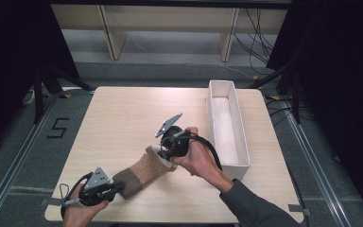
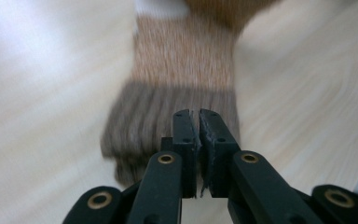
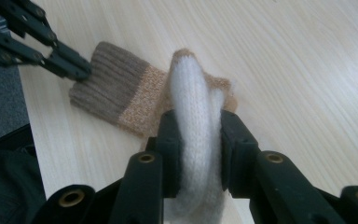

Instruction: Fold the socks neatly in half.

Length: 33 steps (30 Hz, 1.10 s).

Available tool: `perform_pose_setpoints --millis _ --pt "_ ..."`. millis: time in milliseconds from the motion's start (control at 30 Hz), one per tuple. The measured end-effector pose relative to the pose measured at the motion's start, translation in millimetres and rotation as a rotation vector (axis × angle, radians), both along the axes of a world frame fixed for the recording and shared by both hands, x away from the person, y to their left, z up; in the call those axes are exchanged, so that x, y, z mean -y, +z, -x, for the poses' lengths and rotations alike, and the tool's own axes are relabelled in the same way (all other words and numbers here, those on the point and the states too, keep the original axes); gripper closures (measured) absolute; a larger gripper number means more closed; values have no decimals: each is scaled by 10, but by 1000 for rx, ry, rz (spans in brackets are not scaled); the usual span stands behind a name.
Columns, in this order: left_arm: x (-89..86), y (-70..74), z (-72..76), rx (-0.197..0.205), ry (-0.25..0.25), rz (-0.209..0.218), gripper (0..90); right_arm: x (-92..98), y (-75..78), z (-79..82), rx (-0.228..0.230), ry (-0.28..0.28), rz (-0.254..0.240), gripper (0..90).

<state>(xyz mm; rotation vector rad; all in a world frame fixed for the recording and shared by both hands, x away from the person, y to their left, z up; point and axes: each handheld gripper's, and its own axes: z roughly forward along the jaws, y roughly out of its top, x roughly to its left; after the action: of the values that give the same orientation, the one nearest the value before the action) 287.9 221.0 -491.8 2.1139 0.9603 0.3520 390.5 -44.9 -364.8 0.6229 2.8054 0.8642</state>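
A sock (image 1: 142,172) lies on the wooden table (image 1: 123,109), with a dark brown ribbed cuff (image 3: 105,86), a tan middle and a white toe end (image 3: 193,102). My right gripper (image 1: 164,158) (image 3: 198,126) is shut on the white toe end and holds it raised above the table, so the sock bends upward there. My left gripper (image 1: 118,187) (image 2: 198,114) sits at the cuff's corner with its tips against the fabric. Its jaws stand almost together, and I see no fabric in the thin slit between them. It also appears in the right gripper view as the left gripper (image 3: 85,71).
A long white open box (image 1: 220,85) stands on the right part of the table, to the right of my right hand. The sock lies near the table's front edge. Pale shelving stands on the floor beyond the table.
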Motion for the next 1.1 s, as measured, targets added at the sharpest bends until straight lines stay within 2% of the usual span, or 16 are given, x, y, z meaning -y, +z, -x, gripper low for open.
perform_pose_setpoints --millis 67,133,233,333,400,600,633,667,700,767,800,833,933,967,1067,1100 --pt "6 -13 -14 7 8 12 861 -64 -28 12 2 10 9 720" --pt "4 -10 -13 -1 -2 -2 861 -149 -80 28 -11 25 17 717" --pt "10 -46 -11 4 8 18 864 -284 -151 52 -27 55 16 713" --pt "3 -28 2 4 0 4 861 -424 -236 50 -48 80 12 711" --pt "-13 -17 3 5 3 14 848 -490 -294 53 -80 84 -3 710" --pt "-149 40 103 13 41 63 811 -600 -443 11 -132 90 -26 708" --pt "-183 33 115 6 39 60 811 -612 -452 9 -139 85 -28 707" --pt "-177 14 137 7 63 101 810 -629 -462 -1 -149 90 -34 705" --pt "-222 22 144 7 48 74 808 -646 -470 -11 -147 94 -39 704" --pt "-217 25 158 15 70 107 807 -685 -495 -18 -161 88 -46 701" --pt "-229 36 160 14 64 97 806 -714 -522 -22 -166 89 -44 699" --pt "-256 54 158 10 49 67 806 -734 -539 -26 -165 96 -43 696" --pt "-233 28 158 17 82 91 803 -815 -582 -13 -176 94 -45 692" --pt "-239 27 161 8 75 84 800 -852 -596 -8 -190 100 -48 691" --pt "-258 36 153 12 75 71 797 -931 -626 -3 -188 118 -48 692" --pt "-253 26 143 14 67 88 798 -953 -641 -1 -187 111 -43 692"
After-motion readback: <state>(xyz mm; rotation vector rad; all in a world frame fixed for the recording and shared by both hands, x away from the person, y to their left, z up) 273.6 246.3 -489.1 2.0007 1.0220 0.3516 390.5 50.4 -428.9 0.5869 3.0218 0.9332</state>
